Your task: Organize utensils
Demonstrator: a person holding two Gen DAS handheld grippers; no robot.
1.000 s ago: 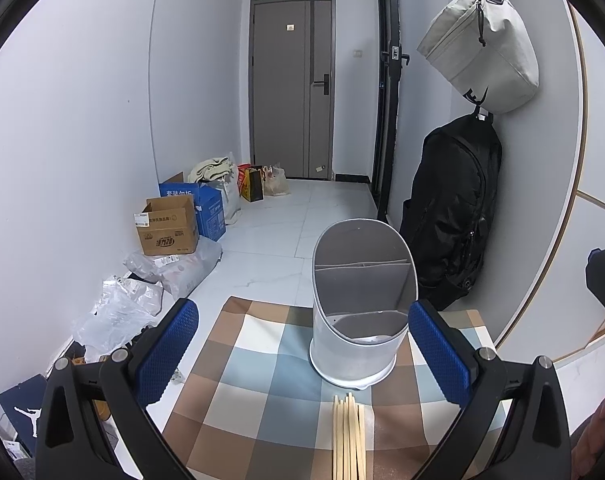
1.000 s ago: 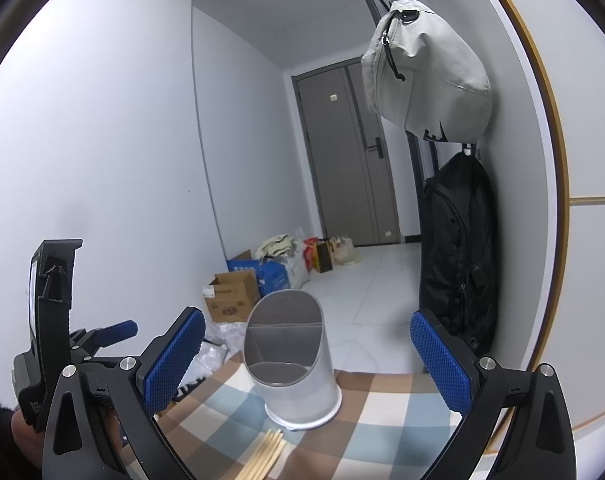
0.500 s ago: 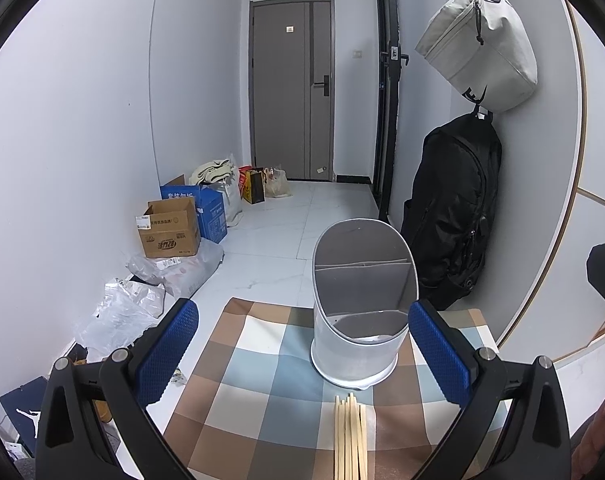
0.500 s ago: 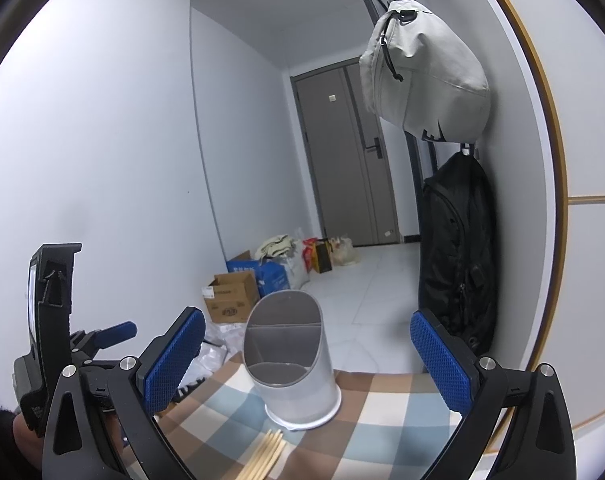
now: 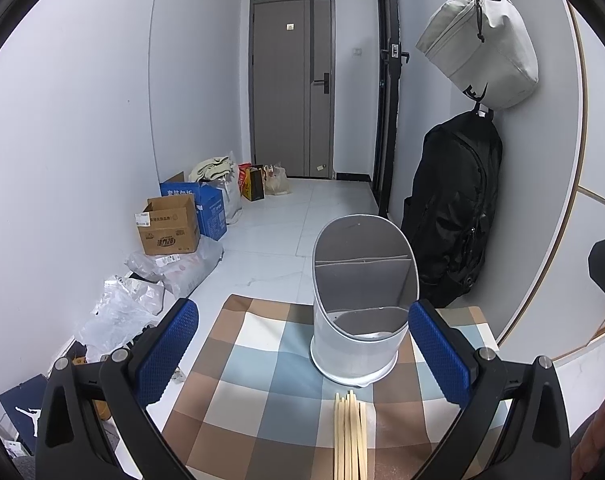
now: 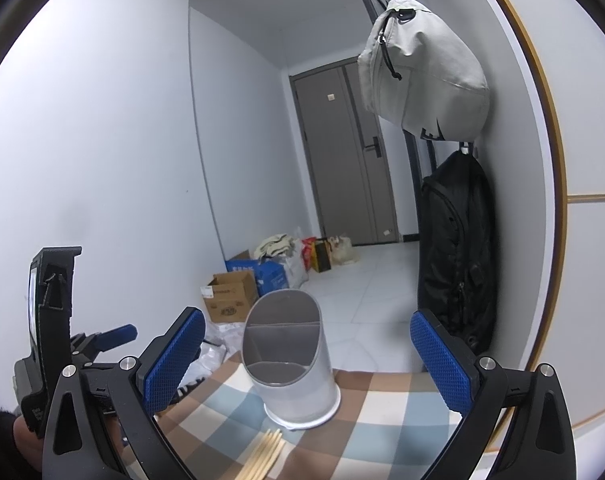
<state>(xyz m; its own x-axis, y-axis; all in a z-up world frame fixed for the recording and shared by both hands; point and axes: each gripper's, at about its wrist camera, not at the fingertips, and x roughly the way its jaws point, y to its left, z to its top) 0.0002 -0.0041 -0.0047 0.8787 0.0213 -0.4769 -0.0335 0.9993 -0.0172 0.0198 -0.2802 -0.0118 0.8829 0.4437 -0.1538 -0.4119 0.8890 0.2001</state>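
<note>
- the left hand-held gripper (image 5: 302,354) hovers level above the checked table (image 5: 262,380), its blue pads wide apart and gripping nothing.
- the right hand-held gripper (image 6: 308,354) is held higher, also spread wide and bare.
- the grey utensil holder (image 5: 360,304) stands upright on the table, with the chopsticks (image 5: 349,436) lying just in front of it.
- compared with a second ago, nothing has visibly shifted.

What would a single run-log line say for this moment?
stage: before pickup | left hand-held gripper: open, empty | right hand-held gripper: open, empty | chopsticks: bundled on checked cloth | utensil holder: upright, looks empty
</note>
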